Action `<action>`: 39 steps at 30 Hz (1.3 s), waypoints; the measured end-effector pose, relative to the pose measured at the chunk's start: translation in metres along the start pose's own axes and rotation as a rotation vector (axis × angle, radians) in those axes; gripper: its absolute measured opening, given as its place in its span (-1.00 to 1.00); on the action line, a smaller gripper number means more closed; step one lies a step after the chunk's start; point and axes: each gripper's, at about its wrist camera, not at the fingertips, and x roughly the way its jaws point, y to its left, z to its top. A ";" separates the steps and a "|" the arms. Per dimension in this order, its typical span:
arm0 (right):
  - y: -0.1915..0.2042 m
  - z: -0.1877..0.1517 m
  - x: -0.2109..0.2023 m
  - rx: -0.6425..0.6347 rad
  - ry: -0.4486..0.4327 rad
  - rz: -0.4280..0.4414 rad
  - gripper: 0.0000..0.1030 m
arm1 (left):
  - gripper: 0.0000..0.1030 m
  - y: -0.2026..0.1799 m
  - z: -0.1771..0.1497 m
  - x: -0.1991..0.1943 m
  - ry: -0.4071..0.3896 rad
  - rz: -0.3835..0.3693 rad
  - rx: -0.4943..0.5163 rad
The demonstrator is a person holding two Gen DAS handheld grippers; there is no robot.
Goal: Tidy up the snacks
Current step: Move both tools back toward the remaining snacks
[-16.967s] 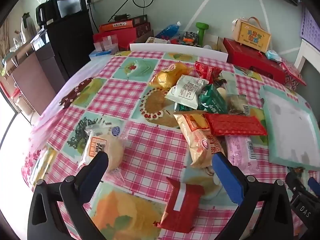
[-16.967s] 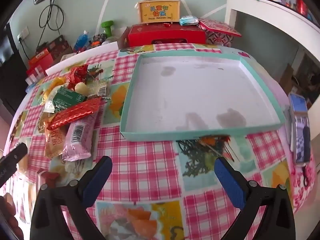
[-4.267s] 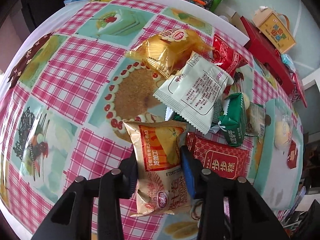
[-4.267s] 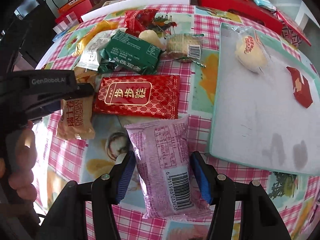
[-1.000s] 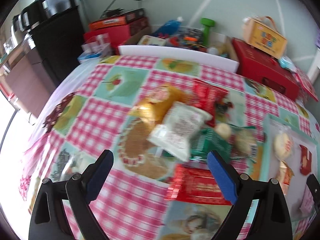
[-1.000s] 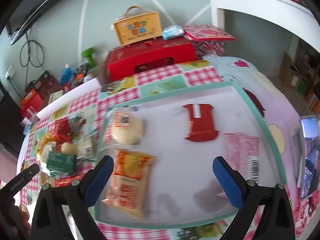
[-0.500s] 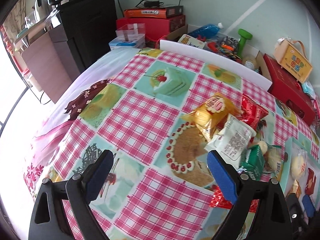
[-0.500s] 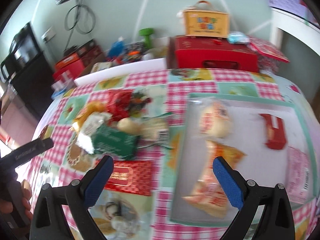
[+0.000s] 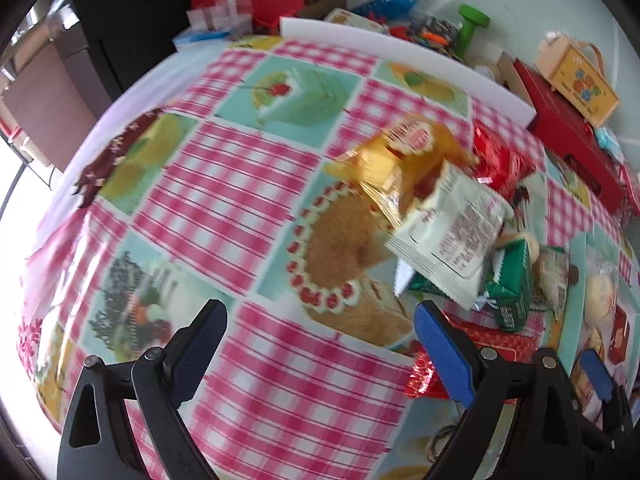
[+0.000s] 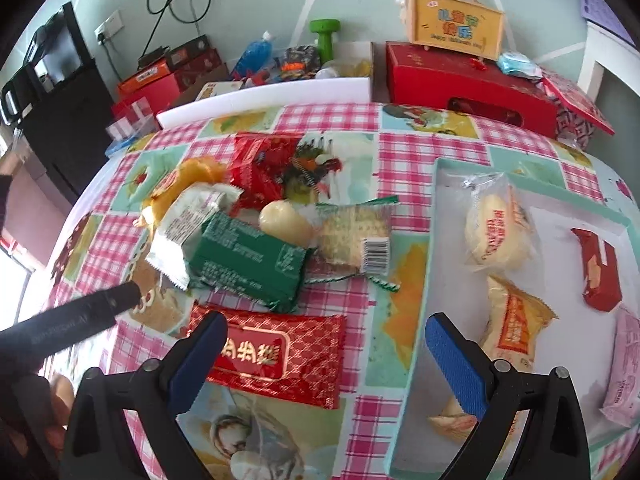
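Observation:
My right gripper [image 10: 324, 332] stands open just above a flat red packet [image 10: 276, 354] with gold characters; its pads do not touch it. Behind that lie a green packet [image 10: 248, 264], a white packet [image 10: 184, 220], a yellow packet [image 10: 184, 180], a crinkly red packet [image 10: 264, 164] and a cracker packet [image 10: 356, 240]. To the right, the teal-rimmed tray [image 10: 424, 280] holds a bun [image 10: 496, 232], an orange packet [image 10: 516, 328], a small red packet [image 10: 600, 276] and a pink packet [image 10: 628, 368]. My left gripper [image 9: 318, 320] is open and empty over bare tablecloth, left of the white packet [image 9: 452, 232].
A white foam board [image 10: 264, 100] lines the table's far edge, with a red gift box [image 10: 468, 76], a yellow case [image 10: 456, 24] and a green dumbbell [image 10: 324, 36] behind it. A black cabinet [image 9: 132, 32] stands to the left. A person's hand [image 10: 56, 408] shows at lower left.
The right gripper has swung left from over the tray to over the flat red packet and sunk lower. The left gripper has dropped closer to the tablecloth. Both stay open.

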 end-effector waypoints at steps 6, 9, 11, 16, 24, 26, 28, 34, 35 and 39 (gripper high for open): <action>-0.011 0.003 -0.009 0.042 -0.021 -0.009 0.96 | 0.84 -0.015 0.002 0.005 -0.011 0.003 0.047; -0.018 0.004 -0.017 0.061 -0.049 -0.023 0.96 | 0.84 -0.025 0.003 0.016 0.016 -0.010 0.079; -0.022 0.004 -0.021 0.067 -0.057 -0.033 0.96 | 0.84 -0.032 0.003 0.022 0.033 -0.028 0.097; -0.031 0.004 -0.026 0.093 -0.060 -0.026 0.96 | 0.84 -0.045 0.006 0.032 0.032 0.007 0.118; -0.038 0.003 -0.032 0.112 -0.068 -0.021 0.96 | 0.84 -0.035 0.010 0.036 0.026 0.109 0.087; -0.041 0.003 -0.033 0.120 -0.067 -0.023 0.96 | 0.84 -0.028 0.007 0.036 0.039 0.090 0.077; -0.044 0.003 -0.034 0.128 -0.067 -0.024 0.96 | 0.84 -0.026 0.005 0.035 0.050 0.074 0.072; -0.061 0.001 -0.043 0.174 -0.079 -0.032 0.96 | 0.84 -0.033 -0.016 0.028 0.054 0.067 0.138; -0.064 0.001 -0.044 0.185 -0.080 -0.032 0.96 | 0.84 -0.039 -0.022 0.027 0.055 0.066 0.143; -0.077 -0.001 -0.048 0.227 -0.081 -0.038 0.96 | 0.84 -0.044 -0.033 0.021 0.037 0.085 0.161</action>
